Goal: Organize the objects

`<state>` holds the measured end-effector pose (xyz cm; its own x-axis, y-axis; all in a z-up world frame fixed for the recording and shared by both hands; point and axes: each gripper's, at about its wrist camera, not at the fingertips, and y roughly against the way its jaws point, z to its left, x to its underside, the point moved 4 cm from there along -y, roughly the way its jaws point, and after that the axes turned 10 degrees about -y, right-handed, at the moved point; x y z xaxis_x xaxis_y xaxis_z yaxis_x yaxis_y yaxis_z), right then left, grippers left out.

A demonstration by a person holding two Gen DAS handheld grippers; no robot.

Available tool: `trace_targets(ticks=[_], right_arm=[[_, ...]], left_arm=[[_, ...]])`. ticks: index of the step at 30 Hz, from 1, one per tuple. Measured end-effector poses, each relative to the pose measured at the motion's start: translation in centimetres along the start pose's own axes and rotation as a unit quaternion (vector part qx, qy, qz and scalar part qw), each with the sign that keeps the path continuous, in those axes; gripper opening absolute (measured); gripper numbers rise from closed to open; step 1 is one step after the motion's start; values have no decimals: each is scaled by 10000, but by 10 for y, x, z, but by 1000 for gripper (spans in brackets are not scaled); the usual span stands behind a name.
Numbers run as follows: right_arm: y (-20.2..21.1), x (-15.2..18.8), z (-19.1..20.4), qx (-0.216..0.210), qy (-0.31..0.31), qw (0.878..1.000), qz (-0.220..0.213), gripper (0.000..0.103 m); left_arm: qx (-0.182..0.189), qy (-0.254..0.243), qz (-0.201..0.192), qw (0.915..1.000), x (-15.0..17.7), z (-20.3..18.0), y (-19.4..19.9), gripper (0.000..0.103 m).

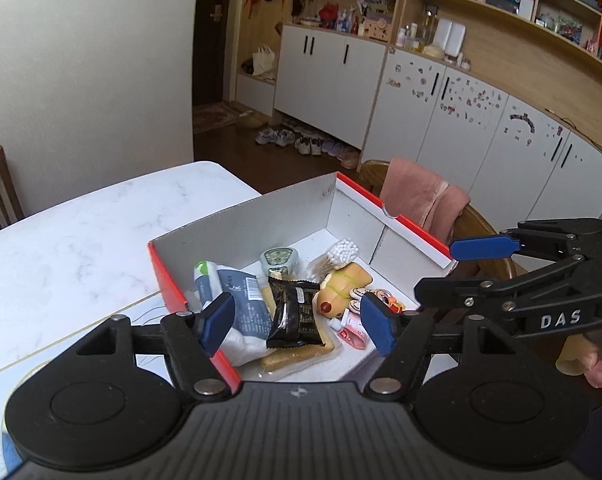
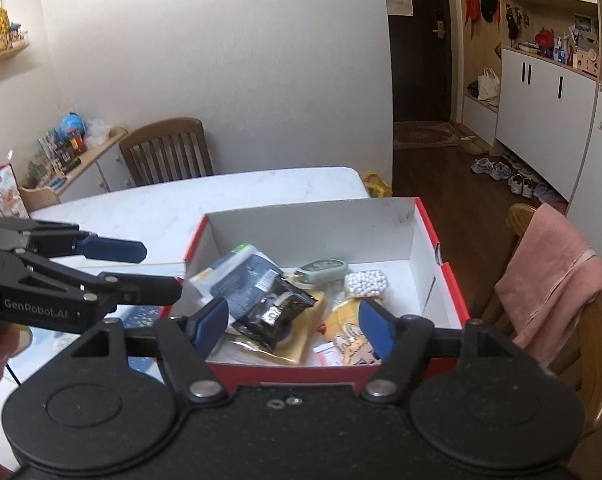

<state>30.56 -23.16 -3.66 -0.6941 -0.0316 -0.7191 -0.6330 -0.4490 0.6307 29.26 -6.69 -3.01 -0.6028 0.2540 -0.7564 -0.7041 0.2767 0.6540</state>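
Both grippers hover spread and empty – left gripper (image 1: 297,322), right gripper (image 2: 293,322). Just beyond their tips the black snack packet (image 1: 295,312) tops the pile in the red-and-white box (image 1: 237,220); farther in, the cotton swabs (image 1: 341,252) sit near the back wall. Judging the next pick – come down over one loose item, keeping the tips off the box rim

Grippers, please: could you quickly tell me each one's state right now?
Left gripper: open, holding nothing.
Right gripper: open, holding nothing.
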Motion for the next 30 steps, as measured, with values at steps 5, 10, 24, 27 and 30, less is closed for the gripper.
trace_targets(ticks=[5, 10, 24, 27, 30], right_arm=[[11, 2, 8, -74, -4, 9998, -179, 81], [22, 5, 17, -153, 75, 9991, -393, 87], [43, 16, 21, -154, -95, 9973, -709, 96], [47, 18, 21, -167, -124, 9972, -716, 96], [48, 21, 20, -175, -151, 9972, -708, 96]], left_arm=[[-124, 17, -131, 9998, 7, 1, 17, 77], [-256, -134, -317, 9991, 9, -4, 32, 84], [-85, 20, -453, 9989, 21, -17, 49, 102], [-133, 52, -533, 9985, 24, -20, 52, 102], [-200, 52, -548, 9983, 26, -22, 52, 102]])
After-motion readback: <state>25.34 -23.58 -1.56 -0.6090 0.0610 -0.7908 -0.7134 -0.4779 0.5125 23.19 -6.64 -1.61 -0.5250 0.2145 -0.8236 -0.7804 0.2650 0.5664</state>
